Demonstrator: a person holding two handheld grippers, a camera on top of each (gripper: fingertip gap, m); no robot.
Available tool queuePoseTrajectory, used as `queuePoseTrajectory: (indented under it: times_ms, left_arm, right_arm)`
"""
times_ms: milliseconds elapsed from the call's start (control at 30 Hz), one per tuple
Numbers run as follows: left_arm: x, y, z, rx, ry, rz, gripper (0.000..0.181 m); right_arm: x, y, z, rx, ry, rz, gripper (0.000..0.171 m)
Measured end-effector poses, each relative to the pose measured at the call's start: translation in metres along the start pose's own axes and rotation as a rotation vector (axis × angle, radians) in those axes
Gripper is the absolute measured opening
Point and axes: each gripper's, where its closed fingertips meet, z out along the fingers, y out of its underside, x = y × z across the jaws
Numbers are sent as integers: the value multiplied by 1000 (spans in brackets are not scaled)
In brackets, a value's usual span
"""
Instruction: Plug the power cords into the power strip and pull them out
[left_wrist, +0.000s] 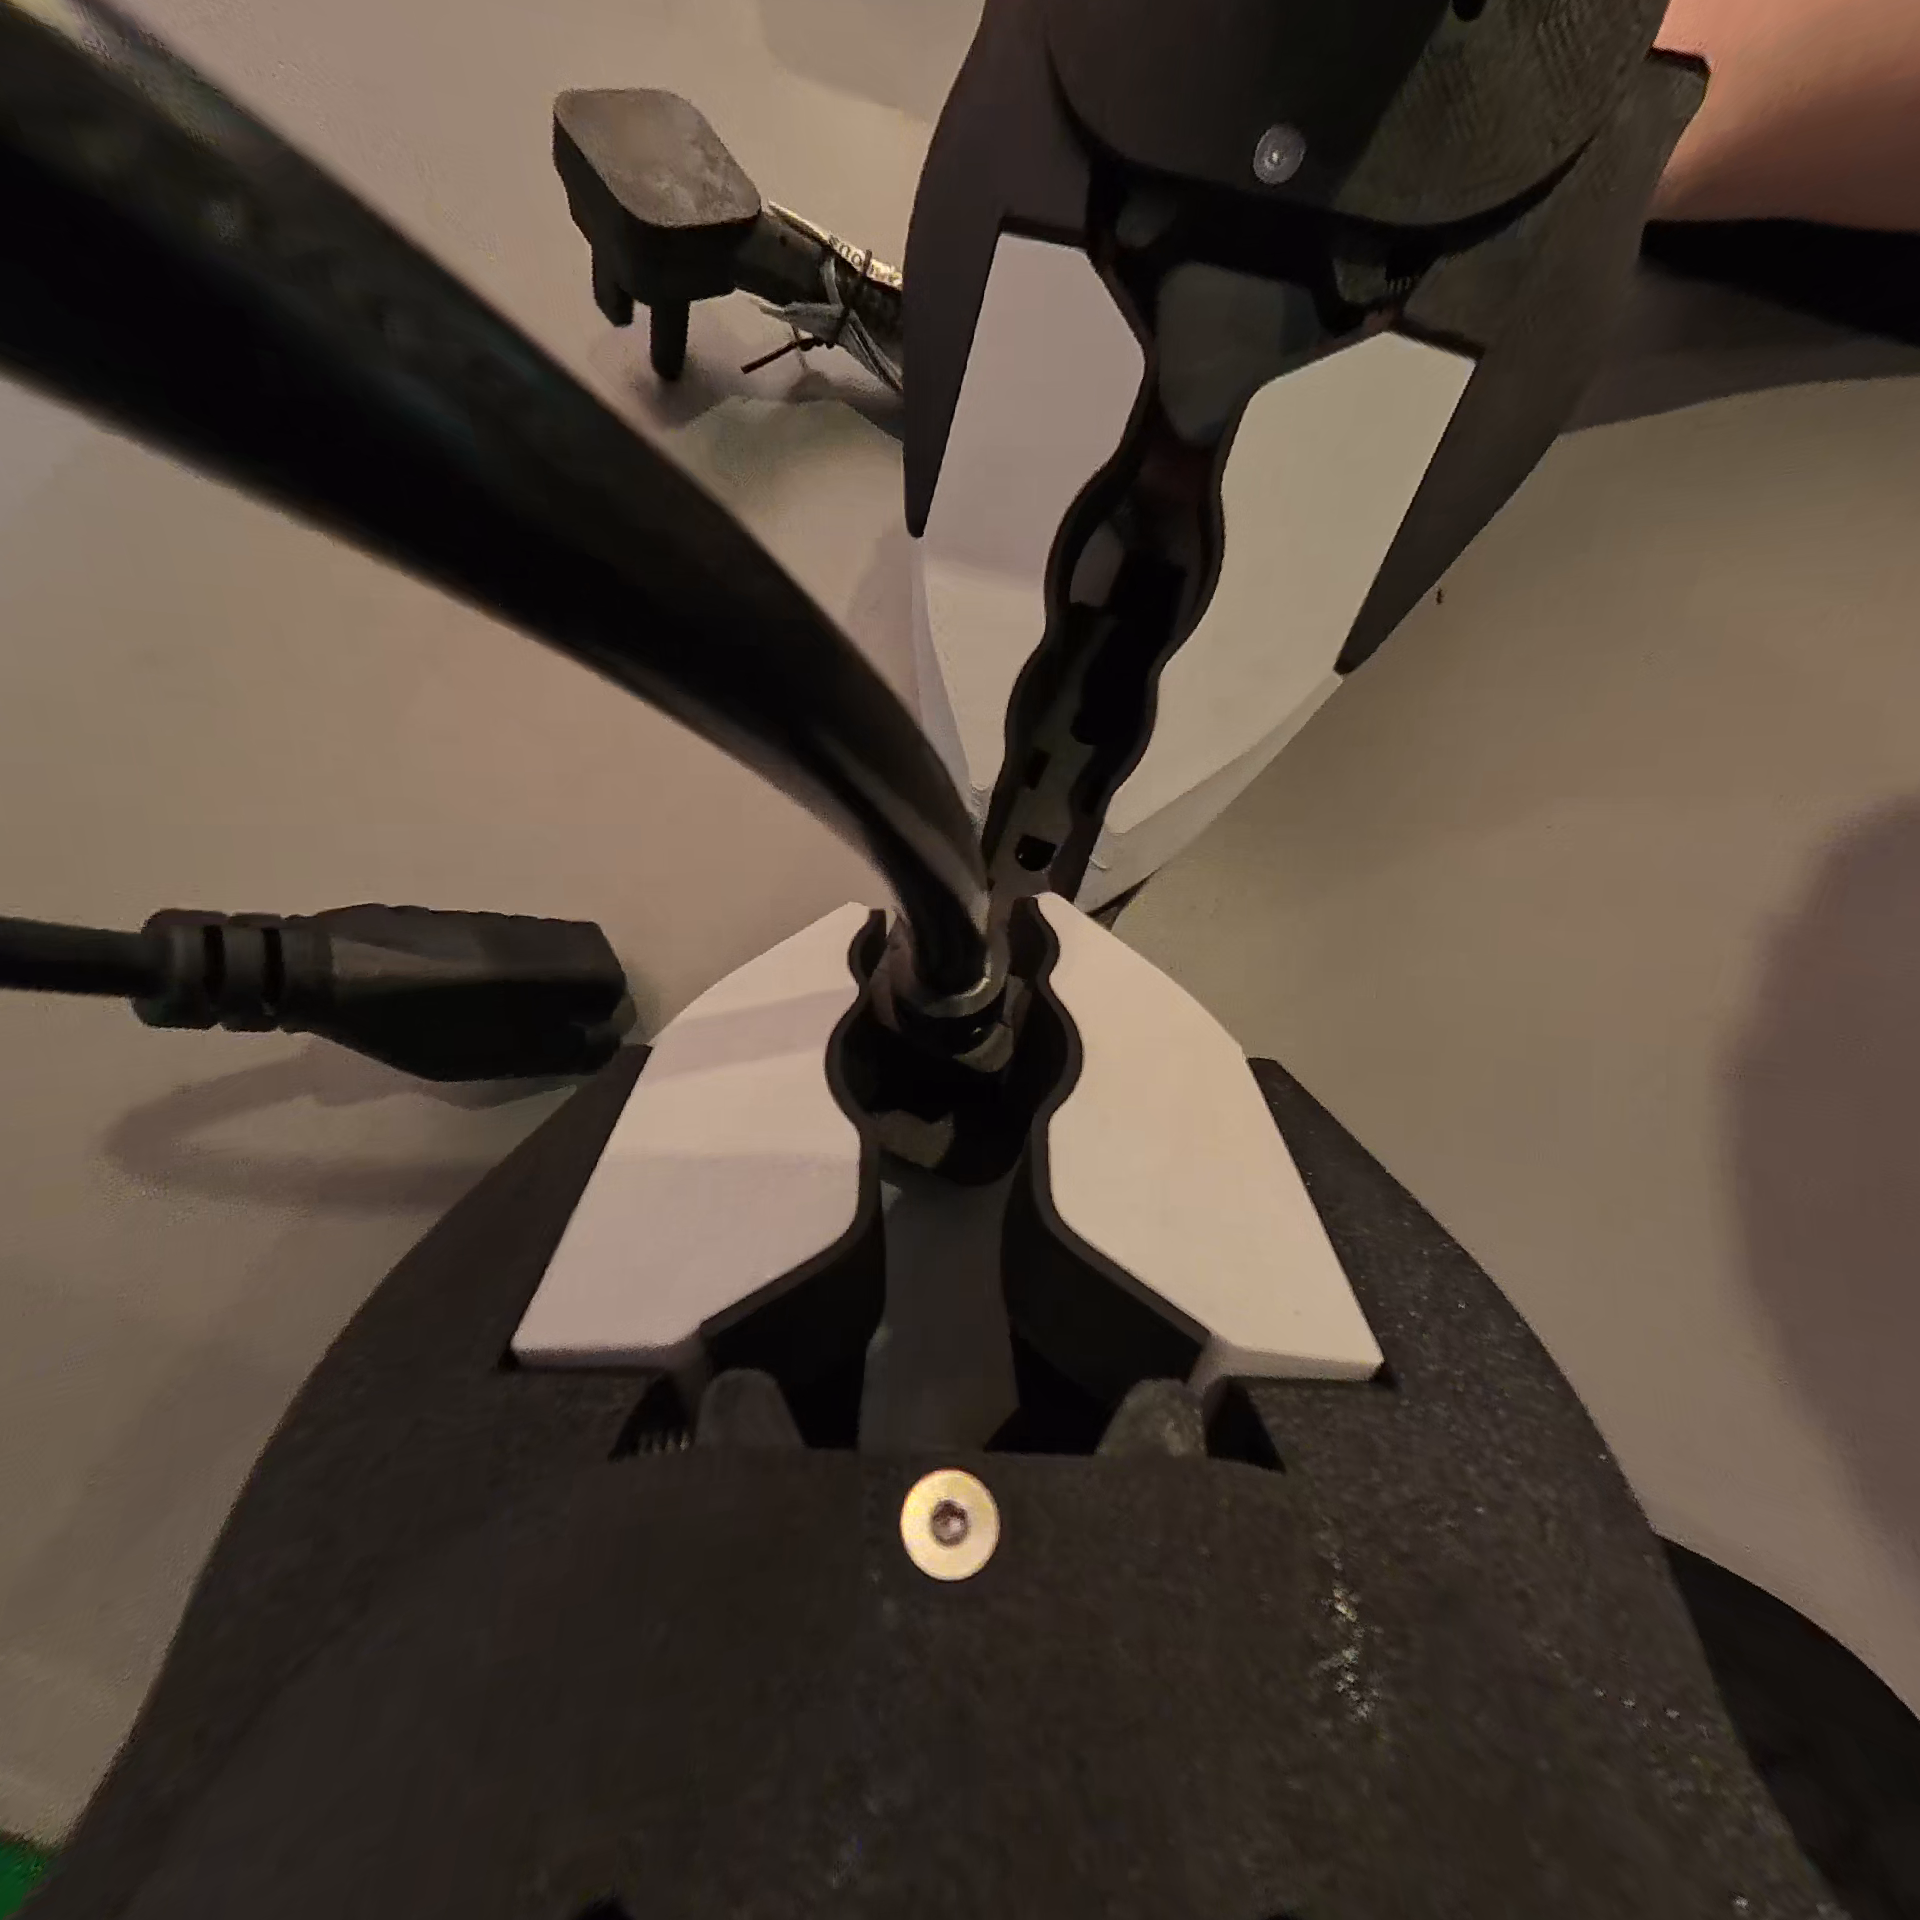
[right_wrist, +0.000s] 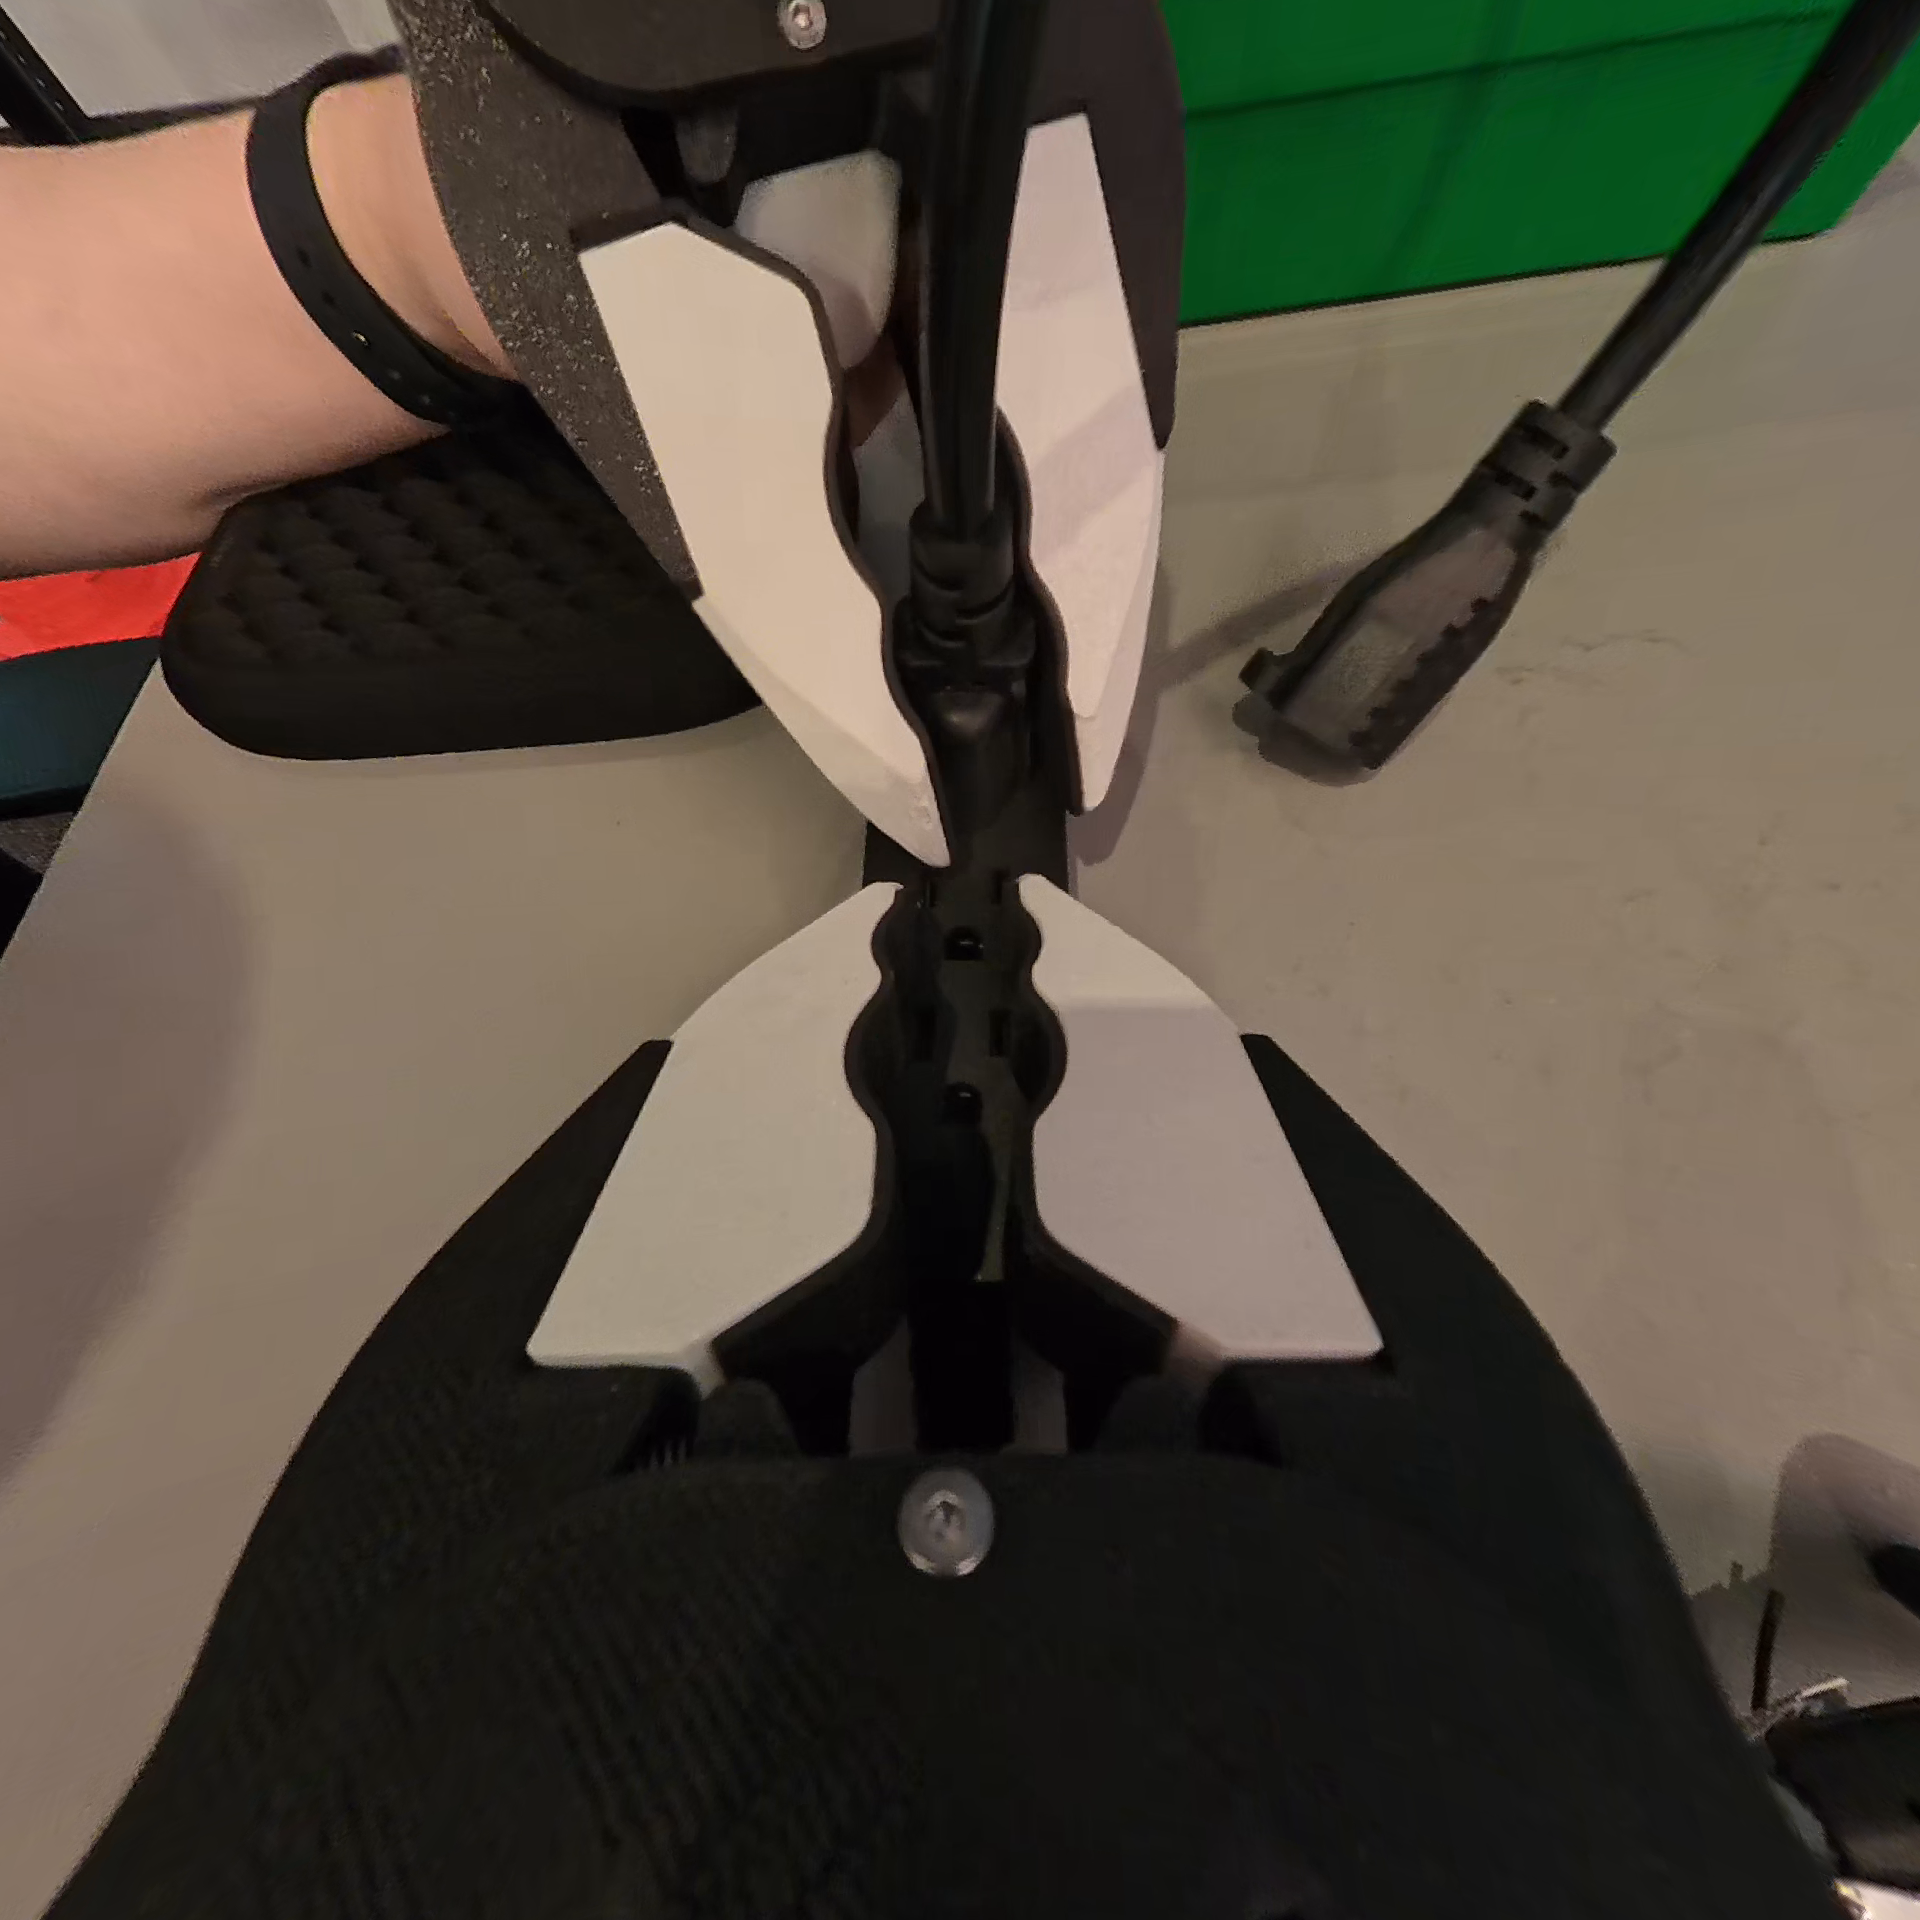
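My left hand-held gripper (left_wrist: 951, 997) clamps the black cord plug (right_wrist: 961, 665); my right hand-held gripper (right_wrist: 961, 1039) pinches the slim black power strip (right_wrist: 966, 1049). Misaligned prongs could jam, I judge.

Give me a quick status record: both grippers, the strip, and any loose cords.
left gripper: shut on cord plug, cord rising out of view
right gripper: shut on power strip, facing the left gripper
plug seating: tip at the strip; fully seated or not, cannot tell
loose connector: lying on table, ungripped
three-pin plug: on table beyond the right gripper, free
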Motion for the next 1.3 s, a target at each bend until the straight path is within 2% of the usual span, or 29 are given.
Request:
queuePoseTrajectory:
  times_ms: [333, 600, 1000, 1300]
  left_arm:
    - [1, 0, -3, 103, 49, -59, 22]
    - [0, -2, -1, 1, -13, -8, 22]
    - [3, -1, -5, 101, 66, -58, 22]
    - [0, -7, 0, 6, 2, -2, 21]
  right_arm:
    - [-1, 0, 1, -4, -12, 11, 23]
    - [0, 0, 0, 2, -6, 5, 23]
    - [-3, 0, 1, -3, -30, 13, 23]
    - [1, -1, -1, 12, -17, 27, 23]
